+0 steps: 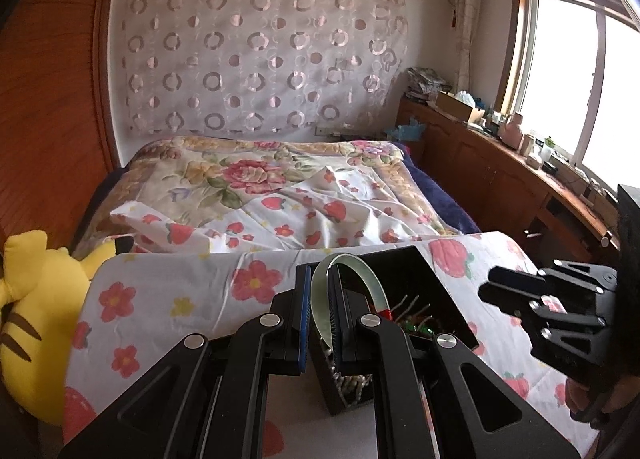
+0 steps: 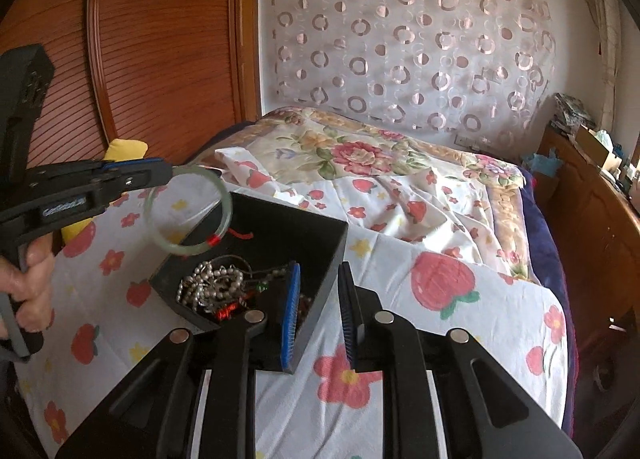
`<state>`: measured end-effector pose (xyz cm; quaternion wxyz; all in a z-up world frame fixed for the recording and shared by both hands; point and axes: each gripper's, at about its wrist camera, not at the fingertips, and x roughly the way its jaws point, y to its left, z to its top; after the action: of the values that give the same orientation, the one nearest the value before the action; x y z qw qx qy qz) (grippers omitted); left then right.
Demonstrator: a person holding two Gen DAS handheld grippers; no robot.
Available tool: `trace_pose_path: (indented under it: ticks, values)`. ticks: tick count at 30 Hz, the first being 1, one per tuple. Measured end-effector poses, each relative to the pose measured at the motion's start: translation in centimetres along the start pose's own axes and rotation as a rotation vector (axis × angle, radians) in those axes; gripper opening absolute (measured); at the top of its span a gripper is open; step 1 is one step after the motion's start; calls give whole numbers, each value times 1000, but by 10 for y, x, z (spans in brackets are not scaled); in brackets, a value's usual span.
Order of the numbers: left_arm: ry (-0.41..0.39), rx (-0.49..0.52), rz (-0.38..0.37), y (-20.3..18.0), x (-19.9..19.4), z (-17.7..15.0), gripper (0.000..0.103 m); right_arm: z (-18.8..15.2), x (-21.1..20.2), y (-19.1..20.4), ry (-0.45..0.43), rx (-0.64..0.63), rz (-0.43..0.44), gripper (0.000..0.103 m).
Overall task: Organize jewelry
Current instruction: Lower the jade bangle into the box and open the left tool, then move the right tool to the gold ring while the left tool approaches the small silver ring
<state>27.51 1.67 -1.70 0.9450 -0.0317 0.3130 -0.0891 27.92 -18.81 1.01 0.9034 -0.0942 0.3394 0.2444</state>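
My left gripper [image 1: 320, 311] is shut on a pale green jade bangle [image 1: 360, 275] with a red thread wrap. It holds the bangle in the air above a black box [image 1: 404, 263]. In the right wrist view the left gripper [image 2: 170, 173] holds the bangle [image 2: 226, 203] over the box's [image 2: 320, 255] left corner. The box holds a silver bead chain [image 2: 212, 285] and red and green pieces. My right gripper [image 2: 318, 311] is open, one finger inside the box's near right wall and one outside it. It also shows at the right of the left wrist view [image 1: 516, 295].
The box sits on a board covered by a strawberry and flower cloth [image 2: 400, 299] over a bed with a floral quilt [image 2: 360, 155]. A yellow plush toy [image 1: 36, 299] lies at the left. A wooden cabinet [image 1: 500, 163] with clutter runs along the right under the window.
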Motion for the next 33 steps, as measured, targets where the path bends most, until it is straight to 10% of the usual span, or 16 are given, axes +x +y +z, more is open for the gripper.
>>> trace_pose_path:
  ticks: [19, 33]
  values:
    - [16, 62, 21, -20, 17, -13, 9, -20, -12, 23, 6, -57, 36, 22]
    - [-15, 115, 91, -9, -29, -67, 83, -56, -35, 49, 2, -59, 123, 21]
